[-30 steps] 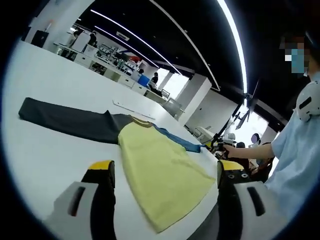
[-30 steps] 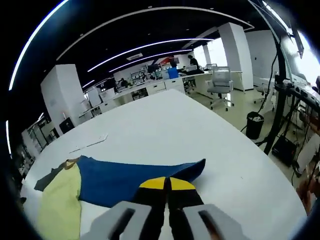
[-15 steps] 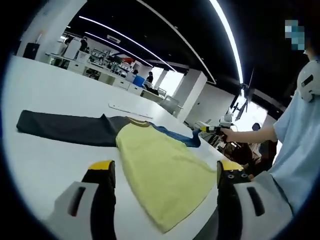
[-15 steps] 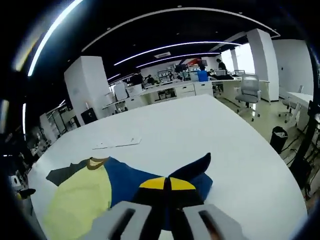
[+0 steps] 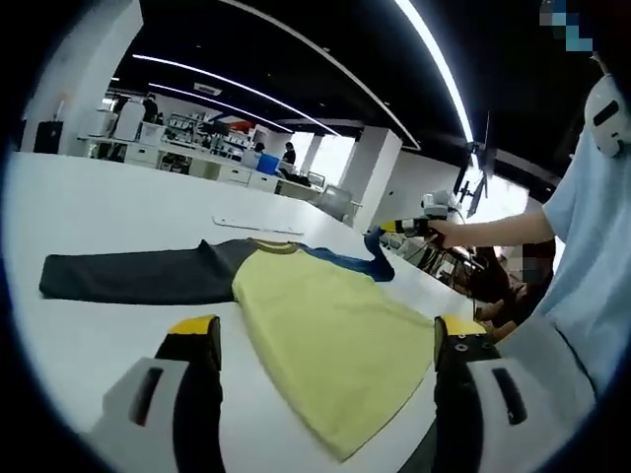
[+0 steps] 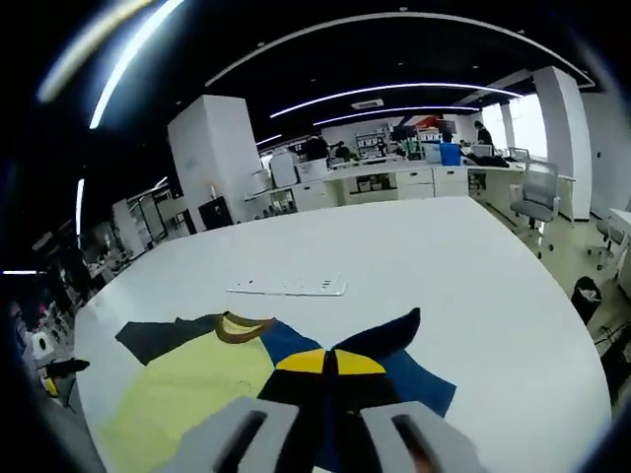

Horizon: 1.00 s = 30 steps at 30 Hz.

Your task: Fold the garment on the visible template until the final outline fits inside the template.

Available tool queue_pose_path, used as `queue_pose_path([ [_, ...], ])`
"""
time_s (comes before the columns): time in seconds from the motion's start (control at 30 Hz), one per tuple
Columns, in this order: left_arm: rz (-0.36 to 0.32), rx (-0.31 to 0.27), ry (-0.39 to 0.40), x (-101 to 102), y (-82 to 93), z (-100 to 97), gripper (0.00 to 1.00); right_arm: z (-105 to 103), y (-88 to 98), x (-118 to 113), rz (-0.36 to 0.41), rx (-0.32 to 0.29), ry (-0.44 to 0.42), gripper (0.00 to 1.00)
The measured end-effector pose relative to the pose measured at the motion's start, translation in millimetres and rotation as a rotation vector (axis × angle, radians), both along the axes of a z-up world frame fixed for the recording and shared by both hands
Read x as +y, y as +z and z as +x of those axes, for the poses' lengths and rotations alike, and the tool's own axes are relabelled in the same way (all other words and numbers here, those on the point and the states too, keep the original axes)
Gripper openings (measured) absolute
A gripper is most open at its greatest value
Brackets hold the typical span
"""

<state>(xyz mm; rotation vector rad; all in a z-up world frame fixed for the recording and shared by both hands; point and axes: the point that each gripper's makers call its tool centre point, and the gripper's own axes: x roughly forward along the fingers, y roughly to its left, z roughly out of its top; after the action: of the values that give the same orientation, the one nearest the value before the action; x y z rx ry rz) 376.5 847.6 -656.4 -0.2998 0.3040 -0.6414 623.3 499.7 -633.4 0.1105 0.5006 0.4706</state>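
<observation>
A long-sleeved shirt lies on the white table point(image 5: 89, 207): yellow body point(image 5: 335, 340), dark grey sleeve point(image 5: 128, 276) stretched out to the left, blue sleeve point(image 5: 345, 263) on the far side. My left gripper point(image 5: 325, 340) hovers open above the near hem, its jaws wide apart. My right gripper point(image 6: 330, 363) is shut on the blue sleeve point(image 6: 394, 340), whose cuff sticks up past the jaws, lifted and drawn over toward the yellow body point(image 6: 187, 394). In the left gripper view the right gripper point(image 5: 406, 228) holds that cuff above the table. A thin white template strip point(image 6: 288, 288) lies beyond the collar.
A person in a light blue shirt point(image 5: 582, 246) stands at the right of the table. Desks, chairs and other people fill the office behind. The table edge point(image 6: 582, 374) curves away to the right.
My right gripper has lifted the blue sleeve's cuff off the table and carried it inward toward the shirt's body. The left gripper stays open, nearly still.
</observation>
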Motion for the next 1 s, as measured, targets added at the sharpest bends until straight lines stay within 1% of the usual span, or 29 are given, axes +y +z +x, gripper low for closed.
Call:
queue_pose_path([
  [0.1,-0.004,-0.003,0.011,2,0.6,2.0,0.87,1,3.9,17,-0.005,-0.005,0.040,0.00],
  [0.17,-0.007,-0.018,0.011,2,3.9,2.2,0.87,3,6.4,28,-0.004,-0.007,0.060,0.00],
  [0.23,-0.011,-0.026,0.015,2,6.0,2.7,0.87,4,7.4,33,0.002,-0.007,0.068,0.00],
  [0.63,0.028,-0.027,0.005,1,3.3,2.2,0.86,8,11.1,81,0.026,0.001,0.160,0.00],
  [0.8,0.018,-0.027,0.012,3,4.5,2.6,0.86,7,14.3,110,0.062,0.007,0.206,0.00],
  [0.83,0.018,-0.030,0.014,4,4.8,2.8,0.86,6,14.9,118,0.073,0.013,0.225,0.00],
  [0.93,0.015,-0.026,0.016,4,4.4,3.1,0.86,5,14.3,136,0.080,0.019,0.254,0.00],
  [1.0,0.012,-0.027,0.017,5,4.8,3.2,0.86,3,12.7,154,0.082,0.026,0.290,0.00],
])
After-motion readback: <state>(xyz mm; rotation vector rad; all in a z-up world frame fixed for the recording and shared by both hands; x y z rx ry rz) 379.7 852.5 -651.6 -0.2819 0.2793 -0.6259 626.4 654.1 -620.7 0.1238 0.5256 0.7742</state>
